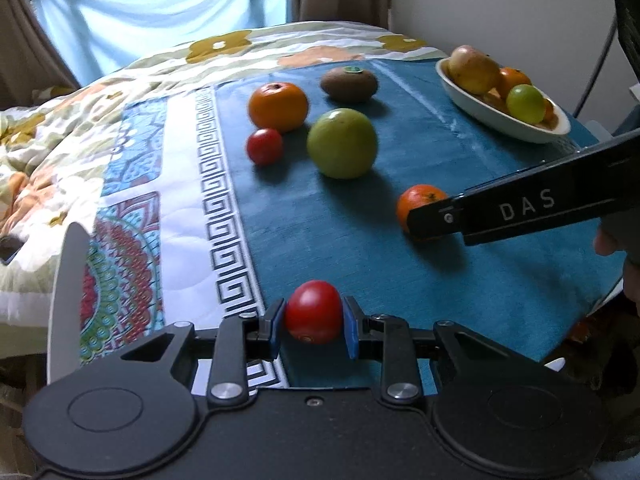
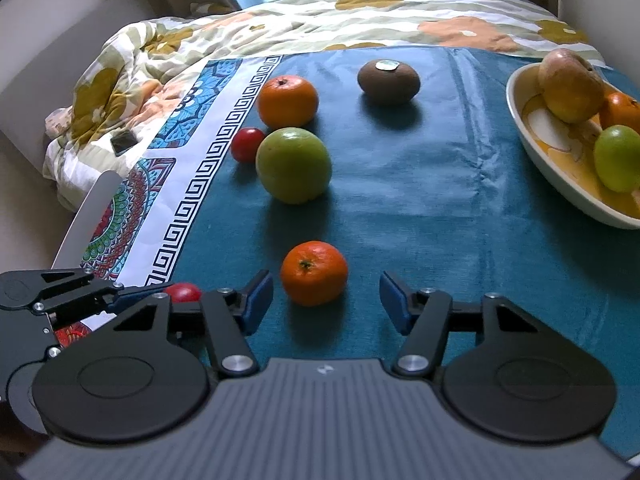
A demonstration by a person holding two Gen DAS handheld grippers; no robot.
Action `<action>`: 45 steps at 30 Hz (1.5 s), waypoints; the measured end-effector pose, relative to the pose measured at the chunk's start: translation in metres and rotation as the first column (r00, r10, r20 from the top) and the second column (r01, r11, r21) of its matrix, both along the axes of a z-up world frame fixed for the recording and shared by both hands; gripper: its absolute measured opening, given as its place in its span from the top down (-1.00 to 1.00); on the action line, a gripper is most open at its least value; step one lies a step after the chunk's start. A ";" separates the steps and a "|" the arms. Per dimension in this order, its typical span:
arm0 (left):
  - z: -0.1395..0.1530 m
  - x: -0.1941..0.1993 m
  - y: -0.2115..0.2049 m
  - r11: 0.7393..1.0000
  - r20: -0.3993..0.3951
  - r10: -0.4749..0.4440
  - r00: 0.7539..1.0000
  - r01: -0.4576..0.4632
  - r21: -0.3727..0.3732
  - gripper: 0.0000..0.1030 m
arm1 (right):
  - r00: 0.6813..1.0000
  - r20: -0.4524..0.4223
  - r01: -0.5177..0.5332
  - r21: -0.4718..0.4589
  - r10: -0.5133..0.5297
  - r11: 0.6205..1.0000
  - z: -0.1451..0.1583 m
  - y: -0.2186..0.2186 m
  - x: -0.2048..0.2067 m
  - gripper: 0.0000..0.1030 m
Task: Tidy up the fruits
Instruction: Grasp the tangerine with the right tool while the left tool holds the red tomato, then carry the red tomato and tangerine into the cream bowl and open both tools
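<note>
My left gripper point(image 1: 314, 326) is shut on a red tomato point(image 1: 314, 312) at the near edge of the teal cloth point(image 1: 400, 260). My right gripper point(image 2: 326, 304) is open, its blue pads either side of and just short of a small orange point(image 2: 314, 272). That small orange also shows in the left wrist view point(image 1: 420, 204), partly behind the right gripper's finger point(image 1: 520, 208). Further off lie a green apple point(image 2: 294, 165), a larger orange point(image 2: 287, 96), a small red tomato point(image 2: 247, 143) and a brown kiwi point(image 2: 388, 77).
A white oval bowl point(image 2: 560, 176) at the right holds a yellow-red apple point(image 2: 570, 84), an orange point(image 2: 620, 110) and a green fruit point(image 2: 618, 158). A patterned quilt point(image 2: 168, 64) covers the bed to the left, with a dark phone point(image 2: 124, 142) on it.
</note>
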State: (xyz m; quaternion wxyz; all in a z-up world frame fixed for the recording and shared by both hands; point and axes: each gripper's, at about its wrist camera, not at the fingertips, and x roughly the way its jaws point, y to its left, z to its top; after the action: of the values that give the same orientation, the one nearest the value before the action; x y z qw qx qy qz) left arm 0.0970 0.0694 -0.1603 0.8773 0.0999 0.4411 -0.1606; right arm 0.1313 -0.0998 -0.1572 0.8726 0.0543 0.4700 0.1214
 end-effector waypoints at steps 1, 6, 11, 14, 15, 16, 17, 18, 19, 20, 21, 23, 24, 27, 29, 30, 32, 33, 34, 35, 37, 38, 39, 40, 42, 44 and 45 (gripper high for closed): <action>0.000 0.000 0.001 1.000 0.000 0.006 1.000 -0.006 0.001 0.36 | 1.000 0.000 -0.003 0.001 0.003 1.000 0.000 0.001 0.000 -0.41; 0.001 -0.002 0.006 0.999 -0.004 0.038 0.999 -0.038 0.001 0.36 | 1.000 0.000 -0.016 0.003 0.016 1.000 -0.002 0.003 0.002 -0.36; 0.003 -0.003 0.011 0.997 -0.003 0.072 0.997 -0.072 0.001 0.37 | 1.000 -0.002 -0.028 -0.007 0.028 1.000 -0.005 0.005 0.005 -0.27; 0.005 -0.003 0.013 0.996 0.001 0.092 0.996 -0.092 0.000 0.37 | 0.999 -0.005 -0.035 -0.010 0.034 0.999 -0.006 0.006 0.005 -0.16; 0.007 -0.003 0.014 0.995 0.003 0.100 0.995 -0.100 -0.001 0.37 | 0.999 -0.010 -0.039 -0.005 0.039 0.999 -0.007 0.005 0.006 -0.09; 0.008 -0.004 0.014 0.994 0.005 0.106 0.994 -0.106 -0.001 0.37 | 0.999 -0.012 -0.039 0.005 0.039 0.999 -0.008 0.005 0.006 -0.05; 0.010 -0.004 0.015 0.993 0.009 0.114 0.993 -0.114 -0.001 0.37 | 0.999 -0.012 -0.038 0.007 0.038 0.999 -0.007 0.005 0.006 -0.05; 0.012 -0.004 0.015 0.993 0.013 0.122 0.992 -0.122 -0.001 0.37 | 0.999 -0.012 -0.043 0.005 0.043 0.999 -0.007 0.005 0.006 -0.05; 0.014 -0.004 0.016 0.992 0.015 0.128 0.992 -0.128 -0.002 0.37 | 0.999 -0.011 -0.047 0.003 0.047 0.999 -0.007 0.005 0.006 -0.04; 0.017 -0.005 0.016 0.991 0.018 0.137 0.990 -0.137 -0.004 0.37 | 0.999 -0.010 -0.048 0.000 0.048 0.999 -0.007 0.005 0.006 -0.04; 0.018 -0.005 0.016 0.990 0.020 0.143 0.989 -0.143 -0.005 0.37 | 0.999 -0.009 -0.048 -0.003 0.048 0.999 -0.006 0.004 0.006 -0.04; 0.023 -0.005 0.015 0.988 0.025 0.154 0.988 -0.154 -0.004 0.37 | 0.999 -0.007 -0.044 0.000 0.044 0.999 -0.004 0.002 0.006 -0.03; 0.025 -0.005 0.014 0.987 0.029 0.158 0.987 -0.158 -0.003 0.37 | 0.999 -0.005 -0.041 0.004 0.041 0.999 -0.003 0.000 0.006 -0.03; 0.031 -0.005 0.011 0.986 0.037 0.164 0.986 -0.165 0.001 0.37 | 0.999 0.007 -0.033 0.012 0.033 0.999 0.003 -0.007 0.004 -0.03; 0.036 -0.005 0.007 0.985 0.043 0.171 0.984 -0.171 0.001 0.37 | 0.999 0.012 -0.032 0.019 0.031 0.999 0.008 -0.012 0.003 -0.03; 0.040 -0.006 0.005 0.985 0.048 0.174 0.984 -0.174 0.003 0.37 | 0.999 0.017 -0.031 0.022 0.031 0.999 0.011 -0.015 0.003 -0.03; 0.047 -0.007 -0.001 0.984 0.057 0.180 0.982 -0.180 0.006 0.37 | 0.999 0.025 -0.030 0.029 0.029 0.999 0.017 -0.022 0.001 -0.03; 0.051 -0.007 -0.004 0.983 0.059 0.182 0.981 -0.183 0.008 0.37 | 0.999 0.028 -0.028 0.032 0.027 0.999 0.020 -0.026 0.001 -0.03; 0.055 -0.007 -0.008 0.982 0.060 0.187 0.980 -0.188 0.011 0.37 | 0.999 0.031 -0.026 0.036 0.025 0.999 0.023 -0.030 0.000 -0.03; 0.060 -0.007 -0.011 0.980 0.061 0.197 0.978 -0.198 0.012 0.37 | 0.999 0.035 -0.023 0.041 0.022 0.999 0.027 -0.036 0.000 -0.03; 0.067 -0.007 -0.018 0.977 0.068 0.211 0.975 -0.211 0.003 0.37 | 0.999 0.043 -0.019 0.048 0.017 0.999 0.033 -0.046 0.000 -0.03; 0.071 -0.007 -0.022 0.976 0.073 0.217 0.973 -0.217 0.000 0.37 | 0.999 0.047 -0.016 0.049 0.014 0.999 0.036 -0.052 0.000 -0.03; 0.075 -0.007 -0.027 0.975 0.078 0.221 0.972 -0.221 -0.002 0.37 | 0.999 0.050 -0.014 0.050 0.011 0.999 0.039 -0.056 0.000 -0.03; 0.078 -0.007 -0.031 0.975 0.081 0.223 0.971 -0.223 -0.007 0.37 | 0.999 0.054 -0.010 0.050 0.007 0.999 0.042 -0.062 -0.001 -0.03; 0.085 -0.006 -0.043 0.974 0.089 0.226 0.970 -0.225 -0.022 0.37 | 0.998 0.063 -0.004 0.052 0.001 0.999 0.049 -0.076 -0.001 -0.03; 0.091 -0.005 -0.054 0.974 0.101 0.224 0.969 -0.223 -0.029 0.37 | 0.997 0.073 0.001 0.048 -0.005 0.999 0.055 -0.090 -0.001 -0.03; 0.094 -0.004 -0.061 0.975 0.106 0.223 0.969 -0.221 -0.033 0.37 | 0.997 0.078 0.006 0.044 -0.009 0.999 0.059 -0.098 -0.001 -0.03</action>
State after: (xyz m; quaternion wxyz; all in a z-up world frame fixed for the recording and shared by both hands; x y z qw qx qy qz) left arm 0.0930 0.0088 -0.0665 0.9134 0.0493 0.3994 -0.0606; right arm 0.1305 -0.1975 -0.0986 0.8894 0.0702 0.4325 0.1305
